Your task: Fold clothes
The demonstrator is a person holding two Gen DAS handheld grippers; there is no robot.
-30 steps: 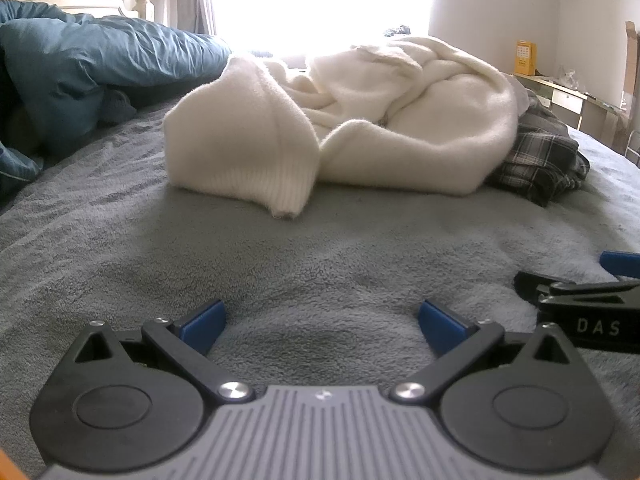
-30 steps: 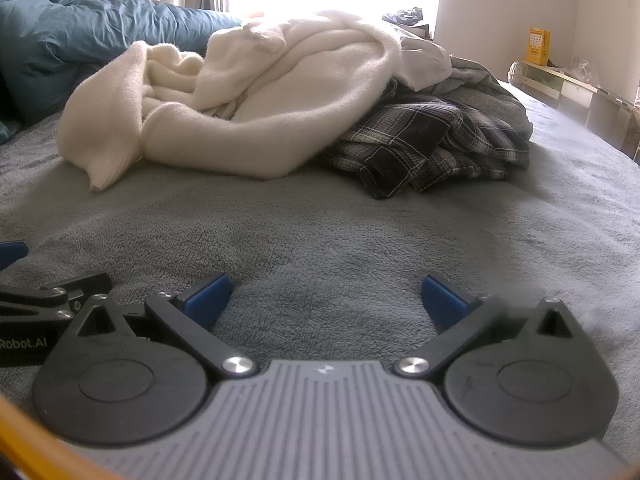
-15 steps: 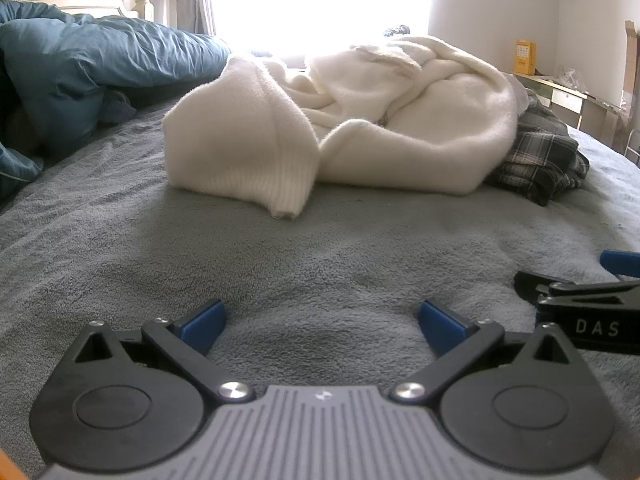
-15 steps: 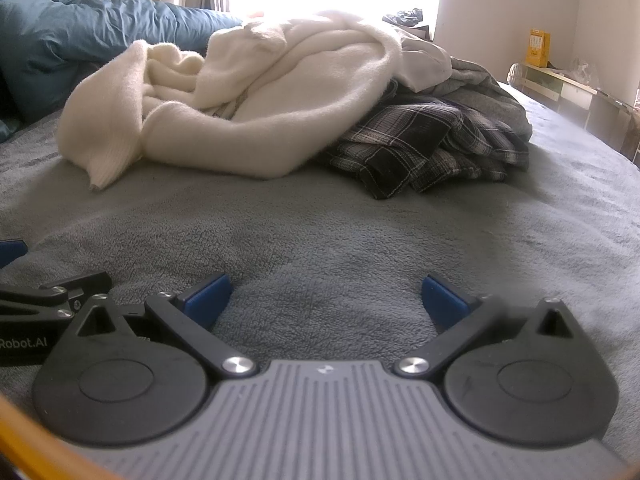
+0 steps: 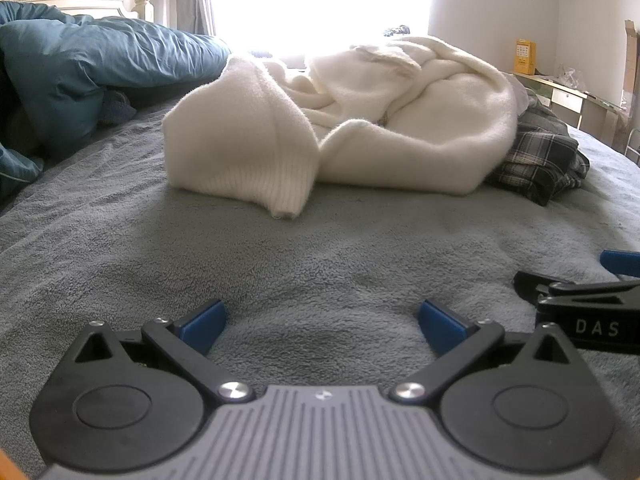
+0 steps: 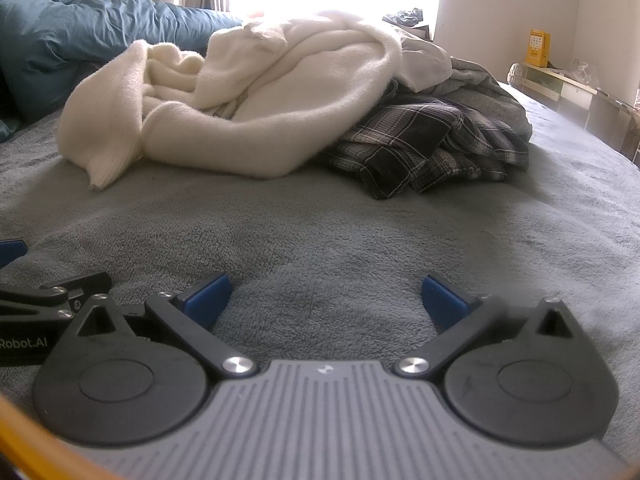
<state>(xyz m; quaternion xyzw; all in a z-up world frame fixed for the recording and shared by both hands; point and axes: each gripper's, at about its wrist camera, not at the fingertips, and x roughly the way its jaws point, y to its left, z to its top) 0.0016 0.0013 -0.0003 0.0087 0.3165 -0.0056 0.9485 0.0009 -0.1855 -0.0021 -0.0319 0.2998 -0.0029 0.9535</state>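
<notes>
In the left wrist view, the left gripper is rested on the grey blanket, jaws spread and empty; the white sweater is seen far ahead. In the right wrist view, the right gripper is likewise spread wide, with the plaid garment at far right. The ribbed cuff should probably be taken first.

The left gripper rests spread wide on the grey blanket. Far ahead lies a white sweater, plaid cloth at its right.

1 cream sweater, 1 plaid garment, 1 blue duvet, 2 grippers.
</notes>
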